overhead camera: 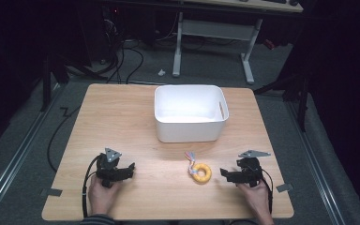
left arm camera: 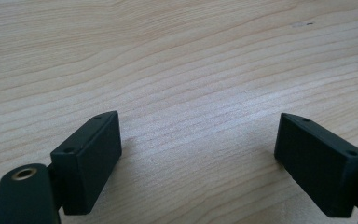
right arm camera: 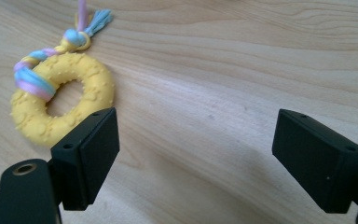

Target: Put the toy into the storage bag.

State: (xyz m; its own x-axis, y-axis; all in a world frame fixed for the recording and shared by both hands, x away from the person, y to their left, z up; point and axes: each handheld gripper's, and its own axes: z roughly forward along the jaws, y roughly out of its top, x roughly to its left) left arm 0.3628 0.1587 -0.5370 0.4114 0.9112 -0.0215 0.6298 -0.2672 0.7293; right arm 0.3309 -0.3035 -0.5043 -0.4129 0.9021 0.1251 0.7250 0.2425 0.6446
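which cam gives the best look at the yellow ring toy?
Right gripper view: the ring toy is close, showing its bumpy surface and braided blue-pink cord. The high view has it small, on the table between the bin and the right gripper.

Left tool (overhead camera: 130, 170) and right tool (overhead camera: 225, 174) both gape wide.

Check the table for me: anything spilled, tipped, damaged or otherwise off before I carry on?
Nothing stands out. The white bin sits upright at the far middle of the table, and the yellow ring toy lies flat in front of it, its braided cord intact. The left gripper and right gripper are both open, holding nothing.
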